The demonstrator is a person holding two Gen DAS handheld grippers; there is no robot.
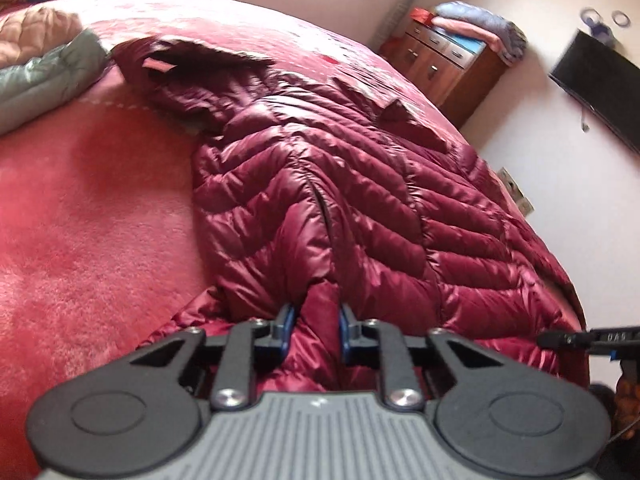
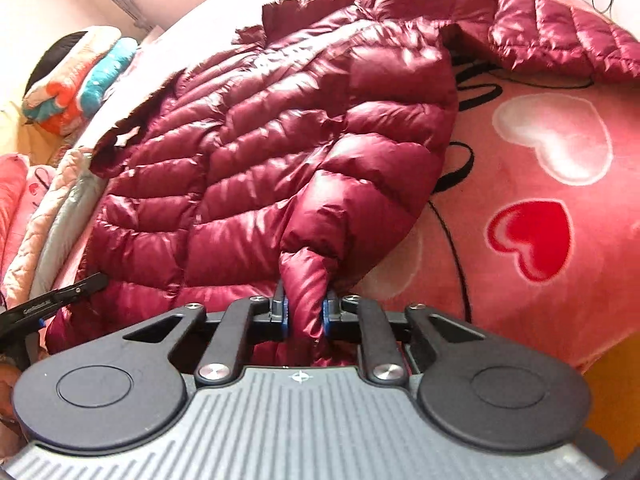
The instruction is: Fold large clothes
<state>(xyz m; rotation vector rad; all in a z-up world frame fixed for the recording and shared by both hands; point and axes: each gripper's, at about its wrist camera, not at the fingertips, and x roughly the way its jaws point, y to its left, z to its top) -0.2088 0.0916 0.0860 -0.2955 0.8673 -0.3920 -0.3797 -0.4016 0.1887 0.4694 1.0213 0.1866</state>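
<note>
A maroon quilted down jacket point(image 1: 340, 184) lies spread on a pink bed blanket point(image 1: 88, 208), collar end far from me. My left gripper point(image 1: 318, 316) is shut on a fold of the jacket's near edge, and the fabric fills the gap between its blue pads. In the right wrist view the same jacket point(image 2: 260, 132) has one sleeve stretched to the upper right. My right gripper point(image 2: 306, 300) is shut on a bunched ridge of the jacket's near edge. Each gripper's tip shows at the edge of the other's view, the right gripper point(image 1: 580, 338) and the left gripper point(image 2: 60, 294).
Grey-green and peach quilted garments point(image 1: 40, 76) lie on the bed's far left. A wooden cabinet point(image 1: 448, 60) with folded blankets and a dark screen point(image 1: 600, 88) stand past the bed's right edge. Folded bright blankets point(image 2: 80, 80) sit far left. Heart prints point(image 2: 532, 236) mark the blanket.
</note>
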